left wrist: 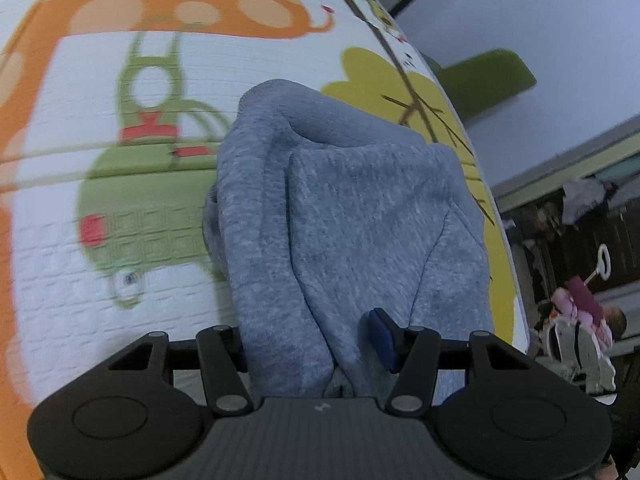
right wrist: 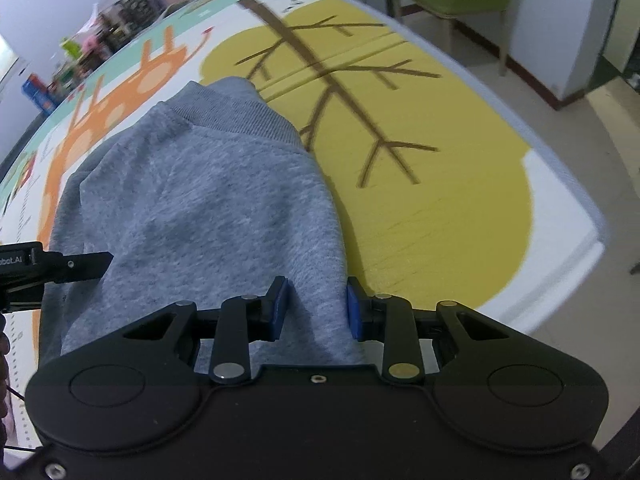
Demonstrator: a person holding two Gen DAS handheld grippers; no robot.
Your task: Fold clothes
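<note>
A grey knit garment (left wrist: pixel 340 216) is seen bunched between the fingers of the left gripper (left wrist: pixel 312 340), its folds drawn up toward the camera; the blue pad (left wrist: pixel 382 338) on the right side is pressed against the cloth, while the opposite pad is hidden by it. Beneath the garment a printed play mat (left wrist: pixel 80 240) is spread, marked with an orange giraffe, a green creature and a yellow tree. A green chair (left wrist: pixel 488 80) is glimpsed beyond the mat's edge, much blurred.

Both wrist views look steeply down, close, perhaps blurred, sharing the grey garment (left wrist: pixel 352 220).
</note>
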